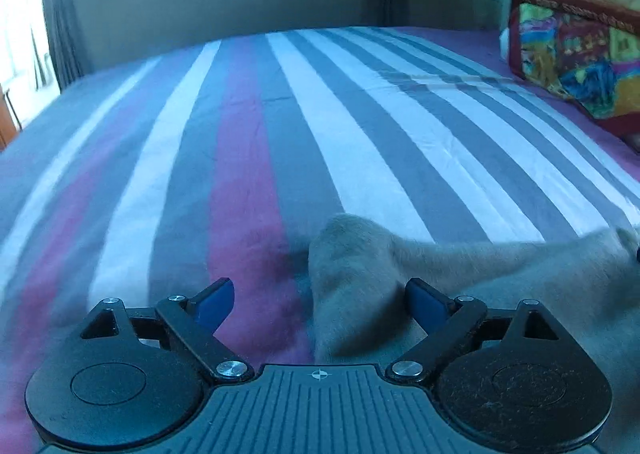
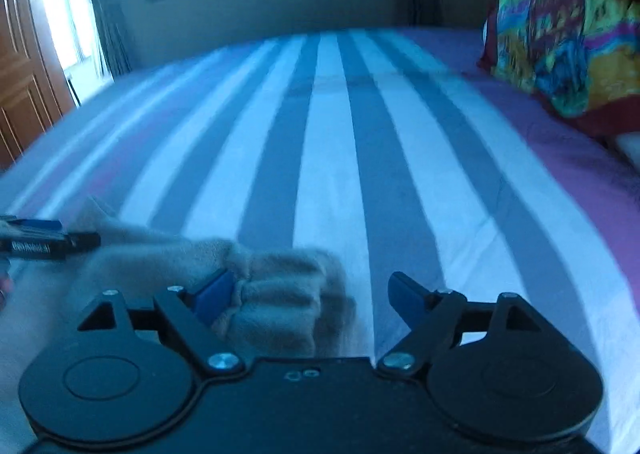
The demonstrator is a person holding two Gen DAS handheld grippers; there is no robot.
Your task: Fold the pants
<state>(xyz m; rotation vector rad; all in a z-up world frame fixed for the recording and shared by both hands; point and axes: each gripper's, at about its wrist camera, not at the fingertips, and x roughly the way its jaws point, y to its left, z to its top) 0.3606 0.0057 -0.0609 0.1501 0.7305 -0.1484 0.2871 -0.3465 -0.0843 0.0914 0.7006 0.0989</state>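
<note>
Both my left tongs (image 1: 320,304) and right tongs (image 2: 310,298) gape wide, gripping nothing, over the grey pants (image 1: 360,274) bunched on the near edge of the striped bed (image 1: 320,113), so I judge more folding remains.
</note>
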